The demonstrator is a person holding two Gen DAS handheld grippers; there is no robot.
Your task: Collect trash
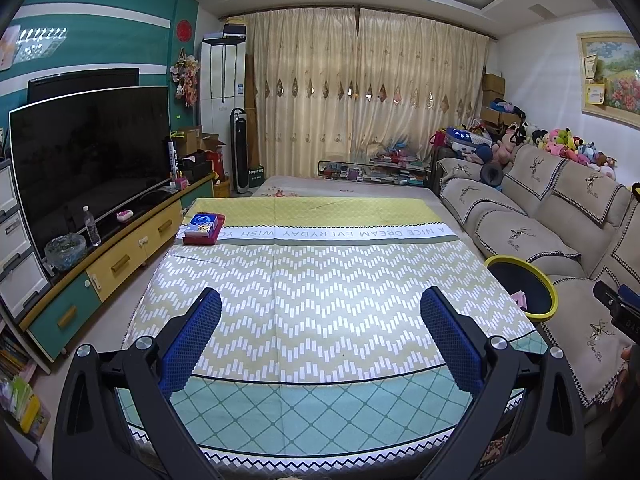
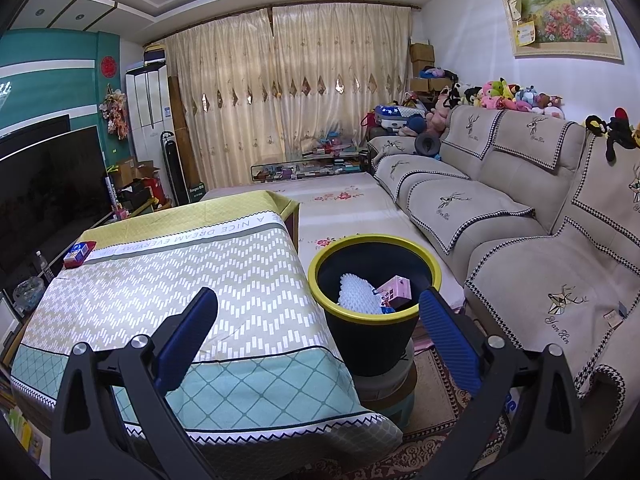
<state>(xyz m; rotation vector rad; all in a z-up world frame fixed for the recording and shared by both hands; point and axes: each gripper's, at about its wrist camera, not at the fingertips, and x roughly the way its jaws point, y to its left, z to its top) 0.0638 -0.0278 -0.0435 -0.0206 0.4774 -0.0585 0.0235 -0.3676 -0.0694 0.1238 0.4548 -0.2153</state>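
A black waste bin with a yellow rim (image 2: 374, 240) stands between the table and the sofa; in the left wrist view the same bin (image 1: 524, 286) shows at the table's right edge. Inside lie a white bubbly sheet (image 2: 358, 294) and a pink carton (image 2: 396, 290). On the table's far left corner rests a red tray with a blue-and-white packet (image 1: 203, 228), seen also as the tray (image 2: 80, 254) from the right. My left gripper (image 1: 320, 322) hangs open above the patterned tablecloth (image 1: 320, 280), holding nothing. My right gripper (image 2: 318, 322) is open and empty, just short of the bin.
A beige sofa (image 2: 500, 200) with plush toys runs along the right. A TV (image 1: 88, 156) on a low cabinet (image 1: 120, 256) with a water bottle (image 1: 91, 226) lines the left. The bin sits on a stacked stool (image 2: 386, 386) over a patterned rug (image 2: 436, 412).
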